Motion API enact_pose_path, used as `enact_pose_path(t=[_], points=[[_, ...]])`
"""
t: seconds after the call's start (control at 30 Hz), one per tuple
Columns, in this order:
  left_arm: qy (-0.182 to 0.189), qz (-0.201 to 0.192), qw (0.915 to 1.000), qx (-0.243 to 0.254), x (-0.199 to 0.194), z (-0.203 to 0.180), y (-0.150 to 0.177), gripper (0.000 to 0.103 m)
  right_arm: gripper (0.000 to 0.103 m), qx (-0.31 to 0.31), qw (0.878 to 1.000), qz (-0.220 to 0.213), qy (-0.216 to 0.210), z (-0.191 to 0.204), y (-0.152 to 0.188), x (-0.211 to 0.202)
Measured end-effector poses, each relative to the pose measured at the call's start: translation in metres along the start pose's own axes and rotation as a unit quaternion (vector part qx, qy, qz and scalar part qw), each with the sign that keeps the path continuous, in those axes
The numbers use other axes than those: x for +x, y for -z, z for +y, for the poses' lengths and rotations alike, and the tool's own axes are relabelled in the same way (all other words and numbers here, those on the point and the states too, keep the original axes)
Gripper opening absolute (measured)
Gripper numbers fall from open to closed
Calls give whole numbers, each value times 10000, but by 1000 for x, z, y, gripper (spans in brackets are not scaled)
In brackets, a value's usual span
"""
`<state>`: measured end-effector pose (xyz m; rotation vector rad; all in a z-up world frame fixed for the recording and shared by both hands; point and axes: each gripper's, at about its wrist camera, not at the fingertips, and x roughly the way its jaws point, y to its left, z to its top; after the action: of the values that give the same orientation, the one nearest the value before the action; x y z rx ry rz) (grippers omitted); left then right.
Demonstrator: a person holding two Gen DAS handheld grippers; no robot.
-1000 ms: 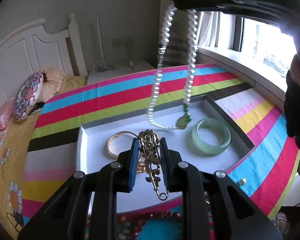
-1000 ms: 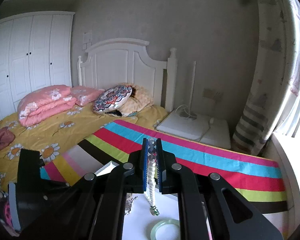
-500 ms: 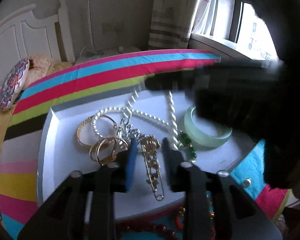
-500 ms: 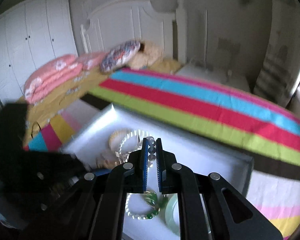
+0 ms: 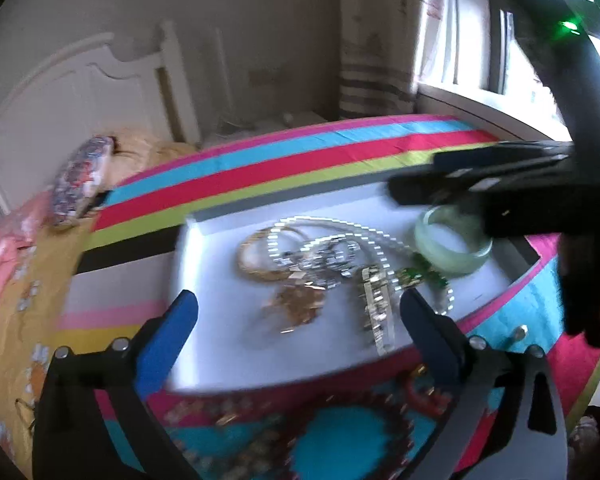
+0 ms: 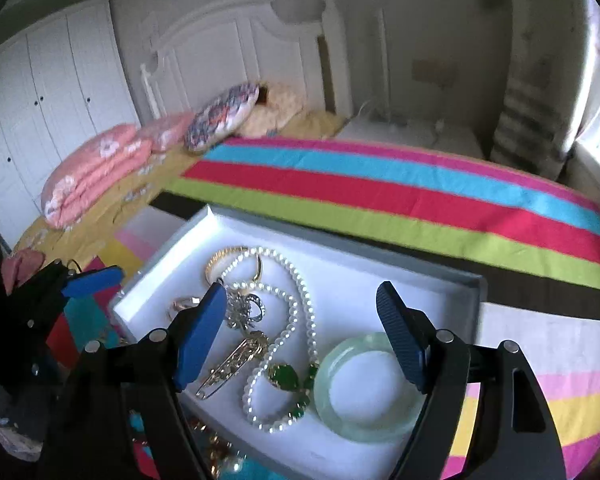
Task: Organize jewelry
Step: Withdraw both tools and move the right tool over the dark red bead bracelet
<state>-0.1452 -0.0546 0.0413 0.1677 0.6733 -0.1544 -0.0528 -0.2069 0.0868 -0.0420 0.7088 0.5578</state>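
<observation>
The pearl necklace (image 6: 300, 320) lies loose in the white tray (image 6: 420, 276), at 9 o'clock from the jade bangle (image 6: 368, 388). Both tongs have just been opening and grip nothing: right gripper (image 6: 300, 336), left gripper (image 5: 296, 332). Only the right view shows the brooch pin (image 6: 236, 364) sharply.

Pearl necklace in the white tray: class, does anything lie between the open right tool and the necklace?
Nothing visible. The right tool, jaws just opened, hangs over the pearl necklace in the white tray; the strand lies exposed, draped across the gold brooch beside the jade bangle.
</observation>
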Motion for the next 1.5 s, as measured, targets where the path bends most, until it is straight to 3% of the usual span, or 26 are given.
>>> enact_pose_path(t=[0.33, 0.67, 1.07, 1.43, 1.5], points=[[-515, -173, 9983, -227, -46, 38, 33, 100, 79, 175, 9989, -422, 99, -10, 23, -59], [-692, -167, 9968, -373, -62, 51, 63, 100, 85, 69, 9991, -389, 158, 9, 64, -86], [-942, -498, 9917, -726, -78, 79, 80, 100, 86, -361, 9993, 49, 123, 43, 105, -76], [-848, -298, 9931, -755, -72, 86, 93, 100, 86, -1103, 9911, 549, -513, 104, 115, -47], [-850, -224, 9931, -776, -69, 87, 96, 100, 80, -1188, 9891, 591, -631, 111, 111, -42]])
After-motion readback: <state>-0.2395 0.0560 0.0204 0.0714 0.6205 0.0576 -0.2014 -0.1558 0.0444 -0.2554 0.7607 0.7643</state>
